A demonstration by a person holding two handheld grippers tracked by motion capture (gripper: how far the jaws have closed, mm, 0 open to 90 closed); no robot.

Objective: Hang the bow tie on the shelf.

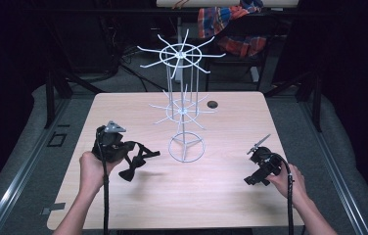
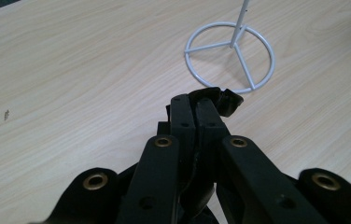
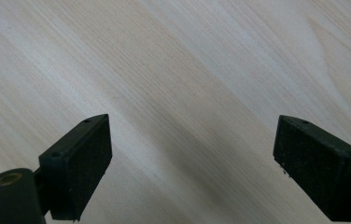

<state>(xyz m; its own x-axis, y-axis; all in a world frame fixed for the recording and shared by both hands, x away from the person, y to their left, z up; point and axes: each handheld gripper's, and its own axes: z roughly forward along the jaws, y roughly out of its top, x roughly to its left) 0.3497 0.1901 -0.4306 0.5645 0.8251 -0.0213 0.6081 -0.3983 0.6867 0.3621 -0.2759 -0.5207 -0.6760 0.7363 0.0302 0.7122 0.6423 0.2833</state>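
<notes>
Black bow tie (image 1: 134,164) dangling from left tool (image 2: 197,109), right tool (image 3: 190,163) agape over table (image 3: 164,70)

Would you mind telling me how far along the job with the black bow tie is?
Done: the left gripper has shut on the black bow tie and holds it above the table. In hand: carrying it near the white wire rack. Left: probably hanging it; the rack's arms are bare. The right gripper is open.

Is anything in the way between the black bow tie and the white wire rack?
Nothing visible is. The left gripper is shut on the black bow tie, which hangs above the table. Bare wood lies between it and the white wire rack beside it.
</notes>
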